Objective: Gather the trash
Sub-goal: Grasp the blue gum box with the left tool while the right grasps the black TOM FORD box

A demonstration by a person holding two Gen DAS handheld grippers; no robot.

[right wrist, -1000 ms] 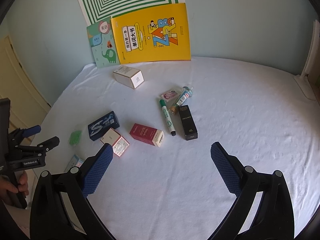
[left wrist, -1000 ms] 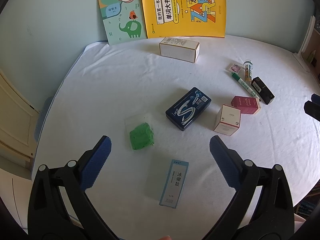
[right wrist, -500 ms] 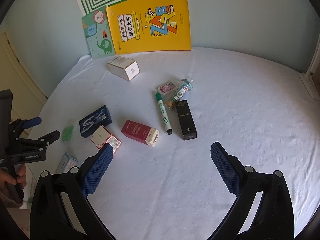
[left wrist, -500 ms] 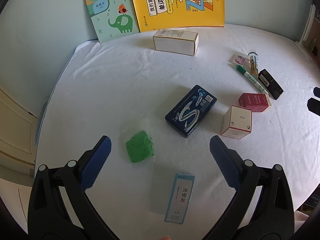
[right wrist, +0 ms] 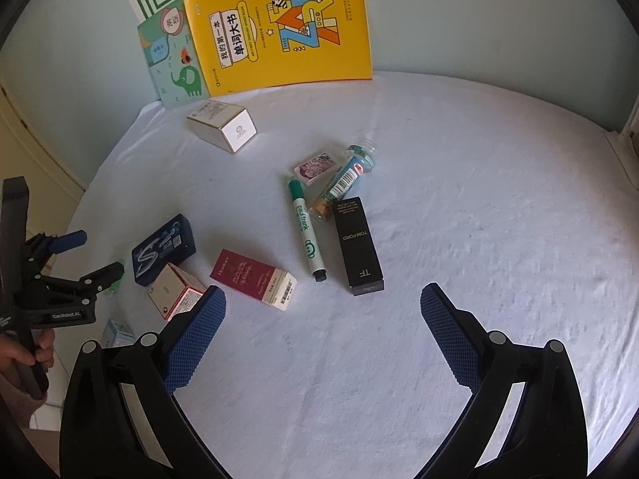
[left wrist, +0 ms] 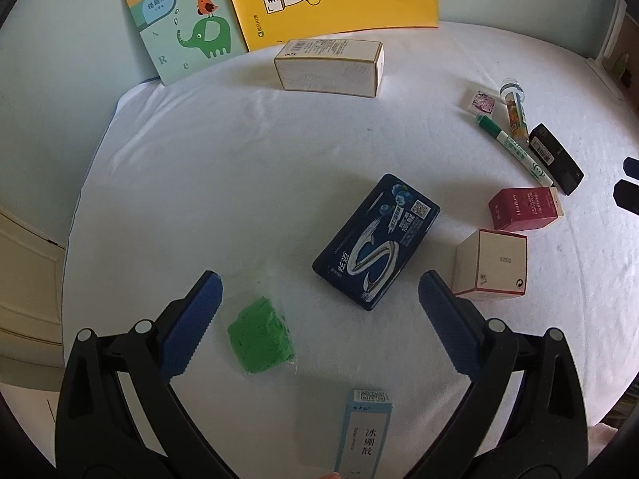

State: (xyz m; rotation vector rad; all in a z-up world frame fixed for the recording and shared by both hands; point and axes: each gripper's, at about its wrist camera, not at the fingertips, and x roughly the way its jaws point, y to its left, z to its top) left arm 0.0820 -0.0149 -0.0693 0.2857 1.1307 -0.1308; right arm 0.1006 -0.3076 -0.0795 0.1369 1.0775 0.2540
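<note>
Small packages lie scattered on a white-clothed table (left wrist: pixel 239 167). My left gripper (left wrist: pixel 319 323) hangs open just above the near left part, and a green lump in clear wrap (left wrist: pixel 260 334) sits close to its left finger. A dark blue gum box (left wrist: pixel 375 241) lies ahead, a light blue carton (left wrist: pixel 363 435) below. My right gripper (right wrist: pixel 322 335) is open over bare cloth; a red box (right wrist: pixel 253 278), a green marker (right wrist: pixel 306 228) and a black box (right wrist: pixel 357 244) lie ahead of it. The left gripper (right wrist: pixel 86 255) shows open at the left edge of the right wrist view.
Two books, one yellow (right wrist: pixel 279 28) and one pale green (right wrist: pixel 171 60), lean on the wall at the back. A long white box (left wrist: pixel 329 68) lies before them. A white cube box (left wrist: pixel 491 265), a small bottle (right wrist: pixel 345 177) and a pink packet (right wrist: pixel 315 165) are mid-table. A hand (right wrist: pixel 24 353) holds the left tool.
Both grippers have moved forward and lower over the table, so the objects appear larger and nearer. The green lump now sits beside the left finger. Nothing was grasped.
</note>
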